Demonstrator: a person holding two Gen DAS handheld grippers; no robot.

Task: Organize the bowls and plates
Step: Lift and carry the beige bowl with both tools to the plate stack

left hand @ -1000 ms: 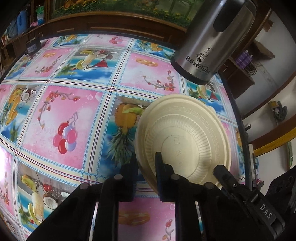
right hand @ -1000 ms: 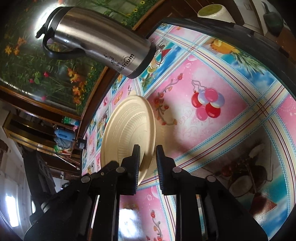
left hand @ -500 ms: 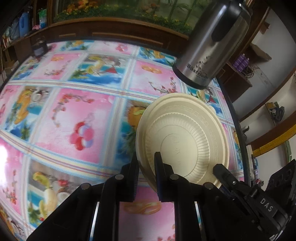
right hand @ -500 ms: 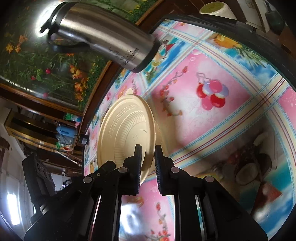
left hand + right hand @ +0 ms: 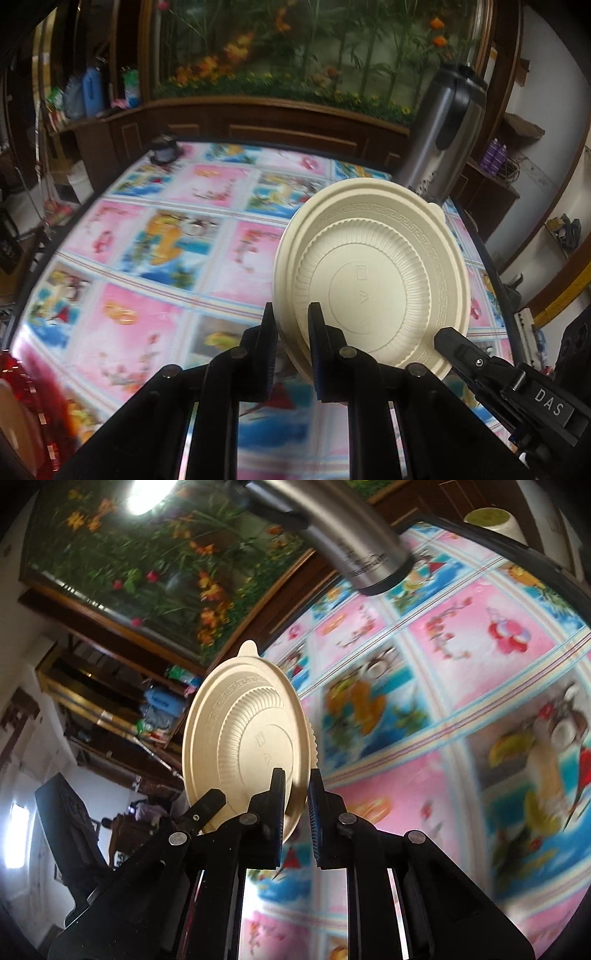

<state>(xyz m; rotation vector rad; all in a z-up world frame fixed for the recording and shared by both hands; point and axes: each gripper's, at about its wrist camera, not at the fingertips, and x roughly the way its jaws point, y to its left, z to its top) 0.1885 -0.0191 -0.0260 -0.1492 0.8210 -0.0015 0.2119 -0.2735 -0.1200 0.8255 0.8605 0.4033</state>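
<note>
A cream ribbed plate (image 5: 373, 280) is held on edge above the patterned table. My left gripper (image 5: 293, 332) is shut on its lower left rim. My right gripper (image 5: 297, 797) is shut on the opposite rim of the same plate (image 5: 243, 746), which shows in the right wrist view with its small tab at the top. The right gripper's finger (image 5: 465, 350) shows in the left wrist view at the plate's lower right. The plate is clear of the tablecloth.
A steel thermos jug (image 5: 443, 133) stands at the table's far right edge, also in the right wrist view (image 5: 351, 542). A red-rimmed object (image 5: 18, 413) sits at the near left. A small dark object (image 5: 164, 151) lies at the far left corner. The tablecloth (image 5: 166, 258) spreads to the left.
Both grippers have lifted the plate up off the table and tilted it more upright. The views now look further across the table toward the back wall.
</note>
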